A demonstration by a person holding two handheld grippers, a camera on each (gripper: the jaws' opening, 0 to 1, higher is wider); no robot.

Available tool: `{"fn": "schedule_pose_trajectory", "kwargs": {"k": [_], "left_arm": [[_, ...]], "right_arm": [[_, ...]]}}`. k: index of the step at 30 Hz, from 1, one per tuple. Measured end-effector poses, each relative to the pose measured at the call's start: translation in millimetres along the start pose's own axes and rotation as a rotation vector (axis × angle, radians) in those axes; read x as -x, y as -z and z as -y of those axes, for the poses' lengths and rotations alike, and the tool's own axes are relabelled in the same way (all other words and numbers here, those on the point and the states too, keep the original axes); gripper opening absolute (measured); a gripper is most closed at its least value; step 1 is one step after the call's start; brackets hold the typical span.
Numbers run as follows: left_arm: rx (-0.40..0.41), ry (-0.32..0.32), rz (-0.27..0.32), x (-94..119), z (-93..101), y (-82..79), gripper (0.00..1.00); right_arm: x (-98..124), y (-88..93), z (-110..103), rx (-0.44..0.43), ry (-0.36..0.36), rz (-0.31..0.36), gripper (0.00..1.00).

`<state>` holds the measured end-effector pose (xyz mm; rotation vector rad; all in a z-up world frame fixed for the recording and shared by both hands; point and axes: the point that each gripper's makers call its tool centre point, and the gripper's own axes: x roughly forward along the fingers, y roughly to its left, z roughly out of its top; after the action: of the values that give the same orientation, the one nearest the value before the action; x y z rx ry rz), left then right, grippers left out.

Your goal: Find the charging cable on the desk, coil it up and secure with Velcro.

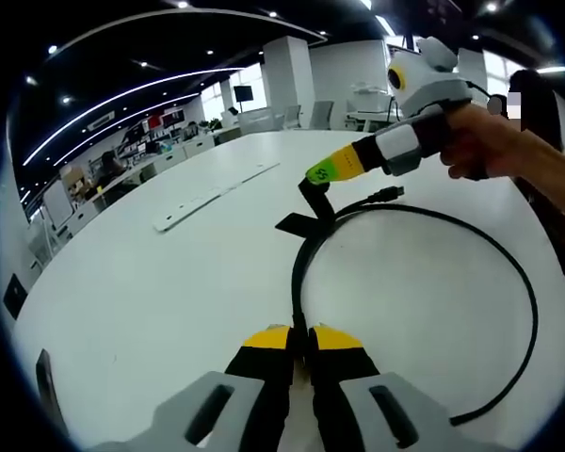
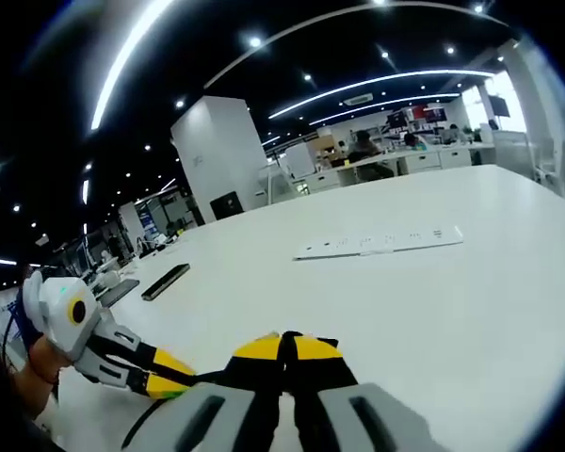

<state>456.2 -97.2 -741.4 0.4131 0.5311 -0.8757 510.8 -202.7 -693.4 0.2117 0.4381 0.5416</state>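
Pinching the black charging cable (image 1: 306,273) between closed jaws, the left claw (image 1: 301,331) sits low on the white tabletop (image 1: 169,292) in the left gripper view; the cable loops away on the surface, limp and light, while the right claw (image 1: 313,185) grips its Velcro strap (image 1: 301,222) near the plug. Best held near the ends.

Closed on something black, the right claw (image 2: 284,341) shows in the right gripper view, with the left claw (image 2: 160,384) beside it.

Both hand-held grippers (image 1: 299,341) (image 2: 284,350) seemingly clamped.
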Motion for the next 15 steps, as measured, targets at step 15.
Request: {"fn": "schedule_pose_trajectory", "kwargs": {"k": [15], "left_arm": [[-0.003,0.003,0.003,0.3,0.5,-0.5,0.07]], "right_arm": [[-8.0,0.7,7.0,0.006,0.014,-0.008,0.05]]}}
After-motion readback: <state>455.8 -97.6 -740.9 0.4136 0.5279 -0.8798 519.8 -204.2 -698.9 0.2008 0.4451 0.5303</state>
